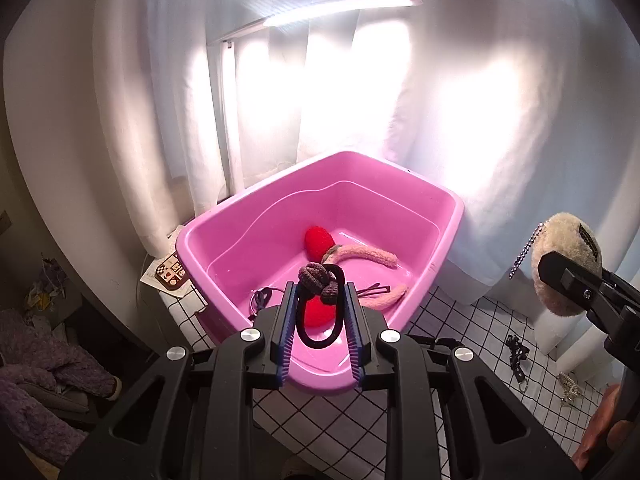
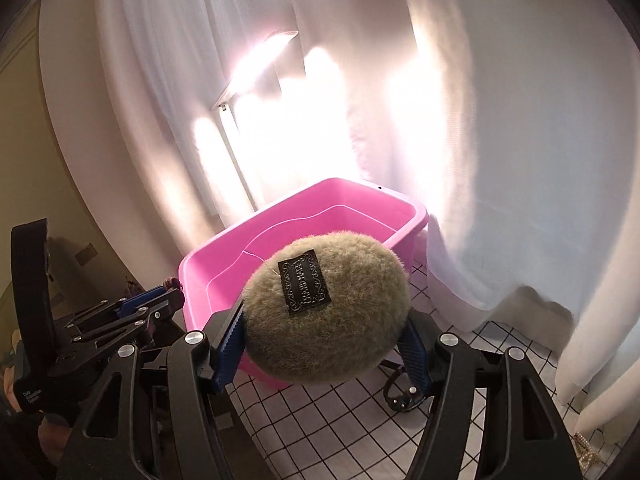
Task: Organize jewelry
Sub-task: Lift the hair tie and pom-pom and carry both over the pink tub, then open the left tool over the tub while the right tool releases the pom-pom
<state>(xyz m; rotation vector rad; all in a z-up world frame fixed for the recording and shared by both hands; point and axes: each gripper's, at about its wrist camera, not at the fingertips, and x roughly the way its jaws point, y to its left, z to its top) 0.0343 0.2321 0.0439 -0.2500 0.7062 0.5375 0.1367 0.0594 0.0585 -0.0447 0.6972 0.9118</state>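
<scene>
Left tongs (image 1: 320, 300) nearly closed, pinching black hair tie (image 1: 320, 330); right tongs (image 2: 324, 336) wide, clamping furry pouch (image 2: 326, 308), pink tub (image 2: 216, 272) at 12 o'clock.

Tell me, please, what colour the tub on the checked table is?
The tub is pink, clearest in the left wrist view.

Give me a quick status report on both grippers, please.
Left gripper shut on black hair tie with brown knot, over pink plastic tub. Right gripper shut on fluffy beige pom-pom. Path clear.
</scene>
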